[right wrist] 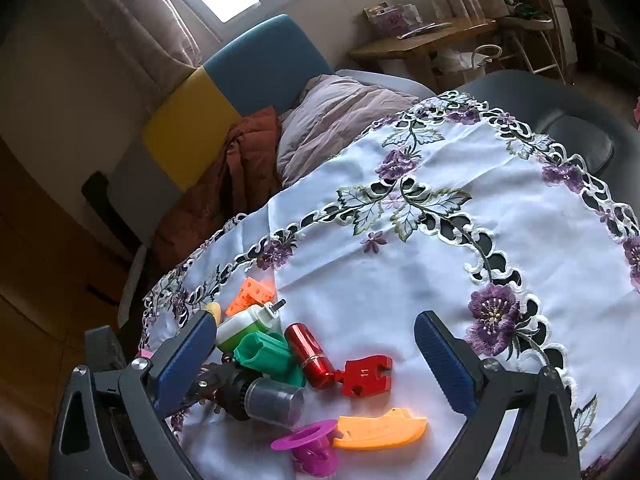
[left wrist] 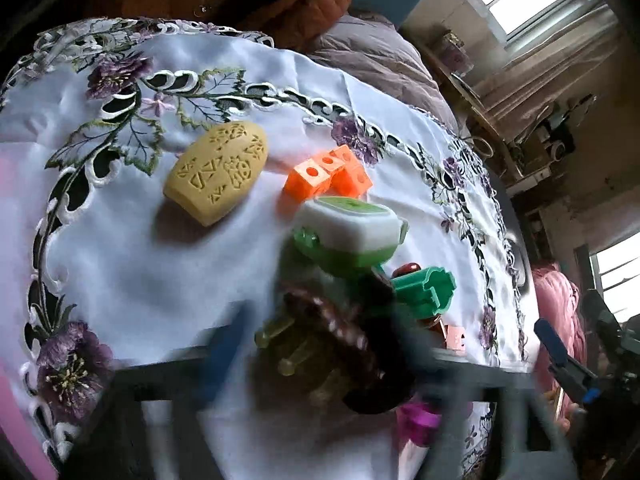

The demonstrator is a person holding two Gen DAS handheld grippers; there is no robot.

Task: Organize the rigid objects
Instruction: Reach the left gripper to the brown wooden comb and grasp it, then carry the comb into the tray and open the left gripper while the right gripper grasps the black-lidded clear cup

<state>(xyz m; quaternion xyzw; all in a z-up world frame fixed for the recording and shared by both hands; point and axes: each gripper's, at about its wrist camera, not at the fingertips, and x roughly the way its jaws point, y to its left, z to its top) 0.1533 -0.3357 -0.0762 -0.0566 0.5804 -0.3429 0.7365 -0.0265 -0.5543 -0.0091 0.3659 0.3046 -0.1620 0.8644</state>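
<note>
**Sorting Underway: Most Items Gathered, Two Outliers Remain**

Grouping appears largely complete. On the tabletop (right wrist: 400, 280), covered by a smooth embroidered cloth, a cluster sits at lower left of the right wrist view: a glossy red cylinder (right wrist: 310, 356), a flat red block (right wrist: 366, 374), a ribbed green plastic piece (right wrist: 266, 356), a magenta flanged spool (right wrist: 310, 450) and an orange curved blade shape (right wrist: 380, 428). The matte yellow carved oval (left wrist: 216, 172) and orange perforated cubes (left wrist: 328, 178) lie apart, upper centre of the left view.

Right claw (right wrist: 312, 364): jaws apart, empty. Left claw (left wrist: 320, 356): blurred; a studded brown comb-like piece (left wrist: 336, 328) lies between its jaws, contact cannot be confirmed.
</note>
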